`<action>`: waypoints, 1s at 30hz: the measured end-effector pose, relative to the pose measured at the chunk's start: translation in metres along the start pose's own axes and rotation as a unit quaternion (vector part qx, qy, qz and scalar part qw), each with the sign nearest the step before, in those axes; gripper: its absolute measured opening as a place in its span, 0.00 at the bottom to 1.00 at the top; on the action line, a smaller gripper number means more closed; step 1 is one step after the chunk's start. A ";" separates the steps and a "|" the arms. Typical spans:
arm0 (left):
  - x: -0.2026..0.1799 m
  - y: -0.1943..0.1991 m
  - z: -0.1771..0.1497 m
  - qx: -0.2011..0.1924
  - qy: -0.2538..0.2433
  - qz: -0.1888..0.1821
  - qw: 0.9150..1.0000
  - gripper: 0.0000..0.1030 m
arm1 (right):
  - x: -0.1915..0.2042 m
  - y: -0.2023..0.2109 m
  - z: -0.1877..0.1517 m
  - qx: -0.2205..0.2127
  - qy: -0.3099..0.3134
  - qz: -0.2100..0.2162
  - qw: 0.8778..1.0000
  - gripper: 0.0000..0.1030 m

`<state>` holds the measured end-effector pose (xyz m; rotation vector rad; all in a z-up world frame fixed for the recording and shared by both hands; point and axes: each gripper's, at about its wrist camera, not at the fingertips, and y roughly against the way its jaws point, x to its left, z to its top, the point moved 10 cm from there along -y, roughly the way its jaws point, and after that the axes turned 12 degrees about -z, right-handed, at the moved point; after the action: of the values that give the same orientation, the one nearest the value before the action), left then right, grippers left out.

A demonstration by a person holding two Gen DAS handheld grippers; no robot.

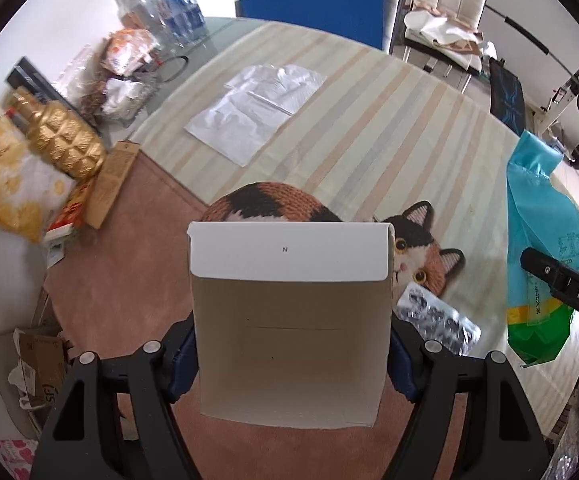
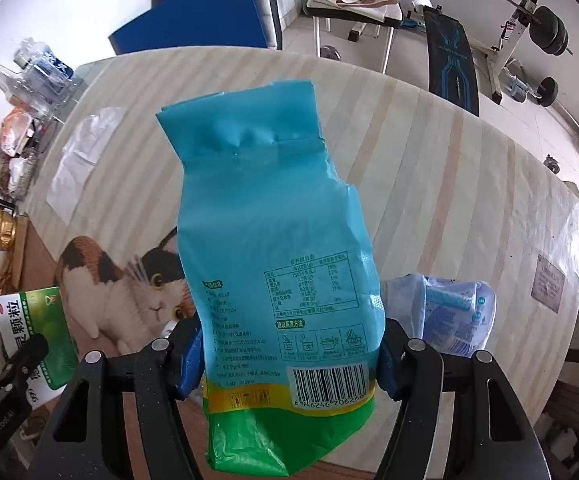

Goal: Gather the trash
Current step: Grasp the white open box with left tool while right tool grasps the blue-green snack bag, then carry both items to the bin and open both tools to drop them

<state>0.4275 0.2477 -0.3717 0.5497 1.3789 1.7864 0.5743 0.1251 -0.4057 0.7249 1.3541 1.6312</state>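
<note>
My left gripper (image 1: 291, 360) is shut on an open cardboard medicine box (image 1: 289, 320), held above the table; the box also shows in the right wrist view (image 2: 29, 332), green-printed, at the lower left. My right gripper (image 2: 289, 360) is shut on a blue and green plastic food bag (image 2: 277, 264), held upright; the bag also shows in the left wrist view (image 1: 537, 264) at the right. A silver blister pack (image 1: 437, 320) lies on the cat-print mat (image 1: 417, 248). A pale blue plastic wrapper (image 2: 449, 312) lies right of the bag.
White tissue paper (image 1: 257, 104) lies on the striped tablecloth (image 1: 389, 128). A gold bottle (image 1: 65, 136), snack bags (image 1: 5, 176), clear bottles (image 1: 161, 4) and a wire basket of wrappers (image 1: 121, 76) crowd the left edge. Chairs and a weight bench (image 2: 453, 56) stand beyond the table.
</note>
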 end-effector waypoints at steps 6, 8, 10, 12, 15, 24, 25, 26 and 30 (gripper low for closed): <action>0.020 0.065 -0.062 -0.034 -0.004 -0.006 0.999 0.72 | 0.022 0.067 -0.046 -0.033 0.016 0.044 0.998 0.67; 0.034 0.083 -0.088 -0.041 0.010 -0.014 0.999 0.72 | 0.033 0.087 -0.079 -0.035 0.026 0.062 0.997 0.67; 0.049 0.100 -0.116 -0.049 0.019 -0.010 0.999 0.72 | 0.046 0.104 -0.109 -0.039 0.040 0.077 0.996 0.67; 0.066 0.116 -0.151 -0.054 0.028 -0.005 0.998 0.72 | 0.064 0.118 -0.148 -0.042 0.056 0.092 0.993 0.67; 0.101 0.137 -0.211 -0.057 0.055 -0.003 0.997 0.72 | 0.094 0.132 -0.214 -0.035 0.086 0.109 0.990 0.67; 0.213 0.132 -0.402 -0.009 0.174 -0.001 0.985 0.72 | 0.173 0.124 -0.445 0.049 0.205 0.116 0.971 0.67; 0.223 0.123 -0.420 0.005 0.190 -0.003 0.982 0.72 | 0.182 0.115 -0.473 0.068 0.217 0.115 0.967 0.67; 0.233 0.111 -0.440 0.019 0.209 -0.010 0.978 0.72 | 0.189 0.105 -0.493 0.083 0.226 0.112 0.964 0.67; 0.264 0.052 -0.502 0.062 0.288 -0.049 0.954 0.72 | 0.215 0.055 -0.564 0.129 0.264 0.092 0.952 0.67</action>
<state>-0.1160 0.1548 -0.5135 0.0050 1.8809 1.8641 -0.0193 0.0557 -0.5065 0.5973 1.9574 1.9018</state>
